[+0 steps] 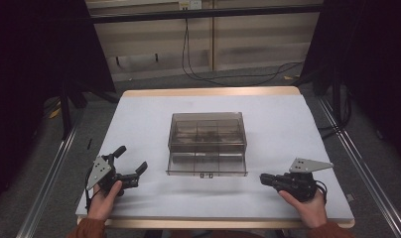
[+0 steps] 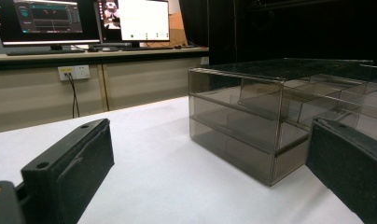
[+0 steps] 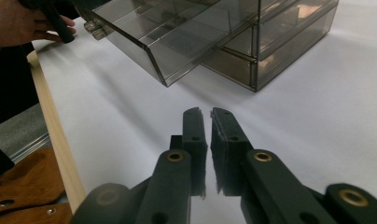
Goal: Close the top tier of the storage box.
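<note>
1. The smoky drawer box [image 1: 207,134] sits mid-surface [image 1: 288,129], its lower drawer [image 1: 206,165] pulled out toward the person.
2. Left hand-held gripper [image 1: 128,164] rests released beside it, jaws spread.
3. Right hand-held gripper [image 1: 266,179] lies clenched on nothing, probably done with the drawer.

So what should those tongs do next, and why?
Probably bring the right tongs toward the drawer, which stands pulled out of the smoky box. They are shut, empty and apart from it; the left tongs are open, also off to the side.
</note>
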`<state>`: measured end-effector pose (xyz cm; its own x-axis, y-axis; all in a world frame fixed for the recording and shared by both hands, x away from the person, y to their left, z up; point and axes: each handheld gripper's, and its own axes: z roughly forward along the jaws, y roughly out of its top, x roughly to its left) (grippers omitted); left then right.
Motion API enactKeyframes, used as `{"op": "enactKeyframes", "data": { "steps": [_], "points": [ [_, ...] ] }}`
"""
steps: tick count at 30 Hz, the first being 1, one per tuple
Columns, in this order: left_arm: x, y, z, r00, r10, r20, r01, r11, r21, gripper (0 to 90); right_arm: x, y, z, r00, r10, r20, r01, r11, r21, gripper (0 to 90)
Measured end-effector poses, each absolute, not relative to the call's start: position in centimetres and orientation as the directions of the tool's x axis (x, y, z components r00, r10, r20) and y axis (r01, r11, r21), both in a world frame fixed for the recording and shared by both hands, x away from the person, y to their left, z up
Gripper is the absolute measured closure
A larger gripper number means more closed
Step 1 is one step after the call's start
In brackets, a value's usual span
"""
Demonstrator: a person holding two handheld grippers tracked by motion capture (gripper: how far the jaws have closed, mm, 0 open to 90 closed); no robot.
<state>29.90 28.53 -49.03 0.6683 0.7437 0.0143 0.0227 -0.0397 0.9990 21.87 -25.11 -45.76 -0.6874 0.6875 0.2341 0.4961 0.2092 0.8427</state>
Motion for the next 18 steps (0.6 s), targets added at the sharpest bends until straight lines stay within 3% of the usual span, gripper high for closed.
{"op": "enactKeyframes", "data": {
  "steps": [4, 18],
  "points": [
    [29.9, 28.5, -49.0, 0.667, 0.745, 0.019, 0.020, -0.044, 0.999, 1.0, 21.9, -25.0, -45.8, -0.700, 0.671, 0.246, 0.501, 0.216, 0.838, 90.0],
    [29.9, 28.6, -49.0, 0.666, 0.745, 0.022, 0.018, -0.045, 0.999, 1.0, 21.9, -24.0, -45.9, -0.721, 0.650, 0.241, 0.503, 0.250, 0.827, 90.0]
  ]
}}
